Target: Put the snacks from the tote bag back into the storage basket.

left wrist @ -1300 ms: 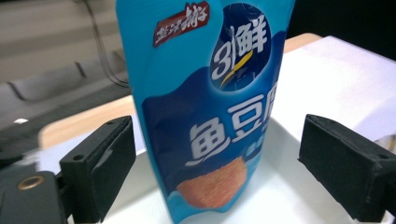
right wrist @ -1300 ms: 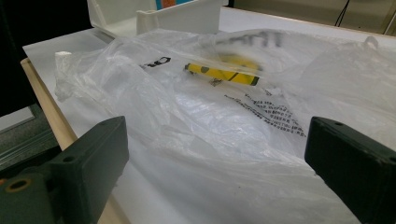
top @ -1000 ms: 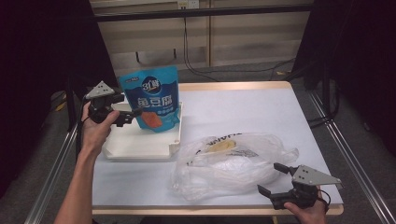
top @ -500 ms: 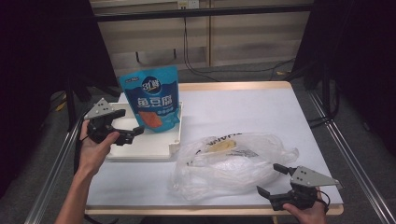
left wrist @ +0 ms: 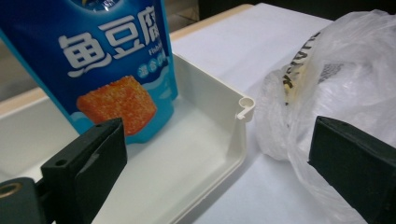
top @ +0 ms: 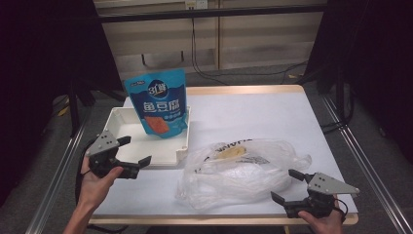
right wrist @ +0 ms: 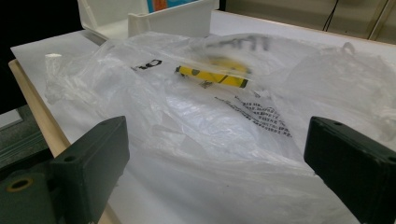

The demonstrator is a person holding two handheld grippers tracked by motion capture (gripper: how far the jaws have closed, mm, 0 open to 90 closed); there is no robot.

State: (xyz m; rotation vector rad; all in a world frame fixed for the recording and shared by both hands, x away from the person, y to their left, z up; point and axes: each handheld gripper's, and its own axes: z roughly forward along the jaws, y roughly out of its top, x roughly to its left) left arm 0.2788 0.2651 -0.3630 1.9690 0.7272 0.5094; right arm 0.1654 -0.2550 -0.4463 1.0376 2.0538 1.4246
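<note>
**Standing pouch in tray, both grippers clear**

Standing upright in the white tray (top: 127,117), the blue snack pouch (top: 159,102) leans at the tray's far right part, w/ its base on the tray floor. Front shows white characters and an orange cube print. Nothing grips it.

Left gripper (top: 135,151) sits at the near left of the table (top: 272,112), held in the person's left hand (top: 95,178). Jaws spread wide, nothing between them. It hovers just off the tray's near left corner, tips pointing twd the tray's near wall; apart from the pouch. In the left gripper view the pouch (left wrist: 112,65) stands between and beyond the jaws, the tray's corner w/ a small curled lip (left wrist: 245,105) to the right of it, and the plastic bag (left wrist: 336,79) lies past the right jaw.

Right gripper (top: 290,185) is at the near right edge of the table, also spread wide and empty. Tips point at the clear plastic bag (top: 243,168), close to its near right side; can't tell if a tip touches the film. Bag is crumpled, lying flat just beside the tray's right wall, w/ black print and smth yellow inside (right wrist: 212,74). In the right gripper view the bag (right wrist: 210,135) spans the gap between the jaws, tray (right wrist: 173,21) behind it.
</note>
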